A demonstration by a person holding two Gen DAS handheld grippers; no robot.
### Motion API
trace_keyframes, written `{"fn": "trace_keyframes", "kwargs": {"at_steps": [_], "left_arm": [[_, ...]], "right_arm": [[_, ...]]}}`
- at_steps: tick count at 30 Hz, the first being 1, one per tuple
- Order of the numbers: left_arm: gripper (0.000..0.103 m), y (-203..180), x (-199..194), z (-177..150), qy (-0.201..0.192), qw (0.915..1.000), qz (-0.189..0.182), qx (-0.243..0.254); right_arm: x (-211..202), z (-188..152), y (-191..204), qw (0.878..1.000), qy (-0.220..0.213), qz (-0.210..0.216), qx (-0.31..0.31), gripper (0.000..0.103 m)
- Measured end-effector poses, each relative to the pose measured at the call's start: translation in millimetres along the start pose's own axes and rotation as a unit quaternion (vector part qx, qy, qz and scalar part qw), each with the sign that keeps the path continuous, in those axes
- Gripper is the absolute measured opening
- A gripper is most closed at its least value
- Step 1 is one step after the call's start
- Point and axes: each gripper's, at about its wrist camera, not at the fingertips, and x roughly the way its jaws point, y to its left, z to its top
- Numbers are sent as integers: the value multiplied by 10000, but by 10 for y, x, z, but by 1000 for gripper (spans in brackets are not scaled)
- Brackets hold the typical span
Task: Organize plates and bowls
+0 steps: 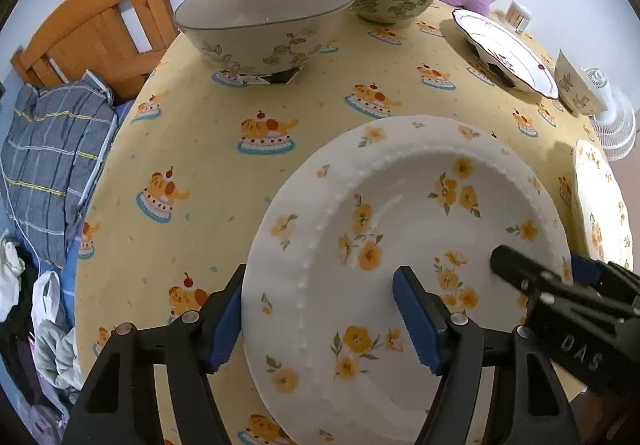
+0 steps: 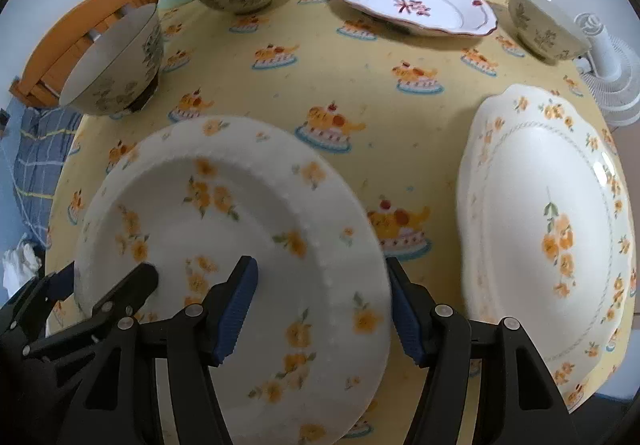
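Yellow tablecloth (image 2: 400,117) lies under our beaded plate (image 2: 224,245), which the left gripper (image 1: 320,321) and right gripper (image 2: 320,309) straddle at opposite rims with jaws wide, not yet pinching, so we should close both evenly and lift level toward the scalloped plate (image 2: 540,225) beside it.

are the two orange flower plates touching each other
Apart. The right wrist view shows a strip of yellow tablecloth between the beaded plate and the scalloped plate.
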Motion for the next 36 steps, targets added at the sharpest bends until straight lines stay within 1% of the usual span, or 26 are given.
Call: {"fn": "trace_keyframes", "kwargs": {"at_steps": [3, 8, 10, 12, 15, 18, 23, 26, 30, 36], "left_arm": [[72, -16, -2, 9, 45, 10000, 42, 17], [72, -8, 1, 18, 144, 9998, 0, 100], [72, -24, -14, 24, 236, 9997, 36, 114], [71, -51, -49, 8, 236, 9996, 38, 158], [71, -86, -120, -43, 246, 9995, -15, 209], [71, -103, -206, -69, 185, 9995, -73, 241], [71, -97, -369, -54, 10, 9996, -171, 223], [71, -139, -466, -63, -90, 9993, -202, 299], [71, -248, -560, -53, -173, 9987, -233, 422], [71, -544, -666, -47, -322, 9979, -240, 512]], "right_arm": [[-7, -17, 16, 10000, -18, -63, -25, 66], [-4, -7, 24, 9999, 35, -127, -39, 66], [-11, -7, 8, 9999, 99, -125, 44, 66], [-34, -20, -15, 9997, 136, -139, 112, 66], [-117, -51, -13, 9994, 108, -313, 95, 66], [-230, -83, -22, 9991, 18, -399, 114, 66], [-464, -158, -57, 9990, -191, -370, 147, 66], [-587, -180, -72, 9987, -292, -390, 177, 66], [-722, -181, -158, 9979, -410, -370, 340, 66], [-858, -186, -410, 9969, -568, -351, 412, 66]]}}
